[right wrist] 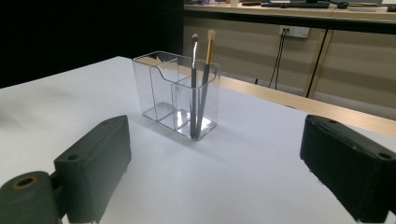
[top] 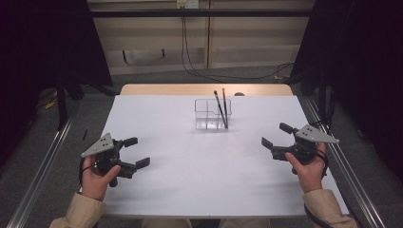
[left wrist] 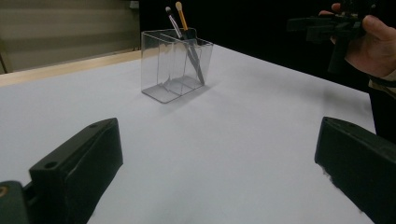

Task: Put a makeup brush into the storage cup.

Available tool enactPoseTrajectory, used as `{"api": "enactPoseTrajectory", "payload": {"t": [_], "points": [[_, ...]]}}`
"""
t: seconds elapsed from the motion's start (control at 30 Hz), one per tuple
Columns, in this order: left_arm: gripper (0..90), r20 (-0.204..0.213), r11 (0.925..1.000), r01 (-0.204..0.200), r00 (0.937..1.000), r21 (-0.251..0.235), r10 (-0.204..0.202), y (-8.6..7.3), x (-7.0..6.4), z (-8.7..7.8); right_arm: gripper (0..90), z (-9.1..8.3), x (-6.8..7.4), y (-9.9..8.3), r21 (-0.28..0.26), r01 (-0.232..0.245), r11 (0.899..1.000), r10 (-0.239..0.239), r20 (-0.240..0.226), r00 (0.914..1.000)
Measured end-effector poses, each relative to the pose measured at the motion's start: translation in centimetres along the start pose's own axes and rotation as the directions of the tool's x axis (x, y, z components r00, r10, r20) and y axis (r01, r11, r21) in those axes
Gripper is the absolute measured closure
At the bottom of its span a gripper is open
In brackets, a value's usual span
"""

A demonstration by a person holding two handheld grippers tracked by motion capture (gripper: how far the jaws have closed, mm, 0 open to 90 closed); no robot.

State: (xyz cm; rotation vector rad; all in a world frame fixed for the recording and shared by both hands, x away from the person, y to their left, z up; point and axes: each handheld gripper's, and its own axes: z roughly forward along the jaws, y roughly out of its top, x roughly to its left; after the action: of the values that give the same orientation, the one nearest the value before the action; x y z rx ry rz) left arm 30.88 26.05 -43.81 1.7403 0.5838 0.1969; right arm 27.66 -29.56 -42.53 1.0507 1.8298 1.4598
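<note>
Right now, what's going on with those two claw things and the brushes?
Left gripper open, fingers empty, low over the table. Right gripper open, empty too. Two brushes stand in the clear organizer, untouched. Nothing in the way.

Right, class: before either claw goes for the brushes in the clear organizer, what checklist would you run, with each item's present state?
1. Left claw open: ok, jaws wide apart.
2. Right claw open: ok, jaws spread.
3. Both claws empty: ok, nothing between the jaws.
4. Clear organizer upright on the white table: ok.
5. Two brushes standing in one end compartment, heads up: ok, leaning slightly.
6. Path from each claw to the organizer free: ok, bare table between.
</note>
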Motion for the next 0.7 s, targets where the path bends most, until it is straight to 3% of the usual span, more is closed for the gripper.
{"api": "enactPoseTrajectory", "payload": {"t": [0.7], "points": [[0.8, -0.003, 1.0000, 0.002, 1.0000, -0.003, -0.002, 0.0, 0.0, -0.1, 7.8, -1.2, 0.2, -0.8, 0.014, 0.013, 1.000, -0.014, 0.011, 0.9998]]}}
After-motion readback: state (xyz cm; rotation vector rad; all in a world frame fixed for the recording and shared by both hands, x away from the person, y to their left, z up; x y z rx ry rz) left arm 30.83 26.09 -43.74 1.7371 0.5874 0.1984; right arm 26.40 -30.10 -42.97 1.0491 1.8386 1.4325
